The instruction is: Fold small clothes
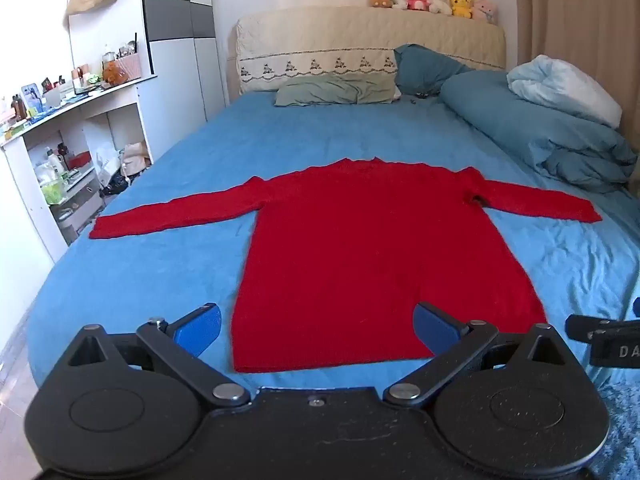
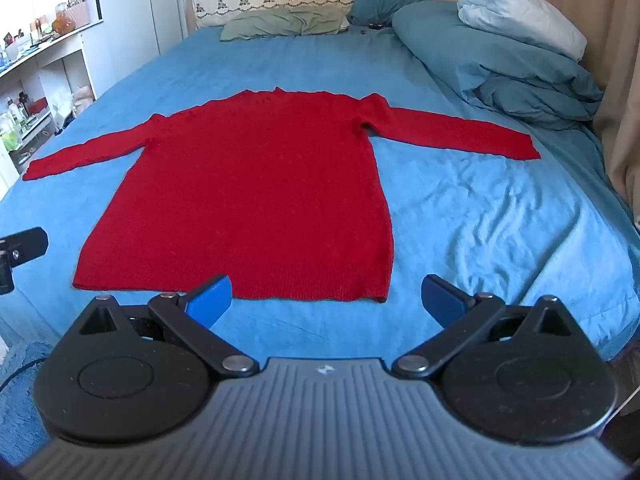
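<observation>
bedroom, left wrist view: red sweater (image 1: pixel 372 248) lies flat w/ both sleeves out on the blue bed (image 1: pixel 160 280), hem nearest the left tool (image 1: pixel 316 326), which is spread wide and pinching nothing. right wrist view: right tool (image 2: pixel 326 300) also spread and empty, just short of the hem. risk imo: the fuzzy knit could bunch or drag on the sheet, or a pad grabs the sheet too, giving a crooked fold.

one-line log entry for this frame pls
phase: pre-grasp | red knitted sweater: flat, sleeves spread, blue bedsheet | left tool: open, empty | right tool: open, empty
</observation>
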Demonstrator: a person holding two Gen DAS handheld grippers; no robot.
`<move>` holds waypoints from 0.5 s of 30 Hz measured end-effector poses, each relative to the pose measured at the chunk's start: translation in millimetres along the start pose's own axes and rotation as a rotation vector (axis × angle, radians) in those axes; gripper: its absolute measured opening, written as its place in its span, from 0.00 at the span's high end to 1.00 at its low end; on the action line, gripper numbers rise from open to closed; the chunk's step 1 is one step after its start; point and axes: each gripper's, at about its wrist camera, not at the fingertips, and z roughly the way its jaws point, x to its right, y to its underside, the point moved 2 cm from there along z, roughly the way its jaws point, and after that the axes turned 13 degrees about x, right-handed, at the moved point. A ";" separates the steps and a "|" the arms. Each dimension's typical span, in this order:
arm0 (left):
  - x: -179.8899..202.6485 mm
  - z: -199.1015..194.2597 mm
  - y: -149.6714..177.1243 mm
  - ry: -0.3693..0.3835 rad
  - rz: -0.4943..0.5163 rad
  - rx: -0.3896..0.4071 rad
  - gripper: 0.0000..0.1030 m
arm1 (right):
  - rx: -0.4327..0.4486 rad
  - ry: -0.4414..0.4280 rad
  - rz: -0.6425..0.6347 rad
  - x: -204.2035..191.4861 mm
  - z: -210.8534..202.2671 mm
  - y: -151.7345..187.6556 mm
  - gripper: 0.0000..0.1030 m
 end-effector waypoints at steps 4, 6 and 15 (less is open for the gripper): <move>3.1 0.5 -2.8 0.000 0.009 0.011 0.00 | 0.000 0.010 -0.013 0.4 -0.1 -0.4 0.00; 2.6 1.0 -4.8 -0.002 0.009 0.014 0.00 | 0.002 0.012 -0.014 0.3 -0.1 -0.7 0.00; 4.0 -1.7 0.4 0.002 0.018 0.024 0.00 | 0.000 0.006 -0.006 1.1 -0.2 -0.4 0.00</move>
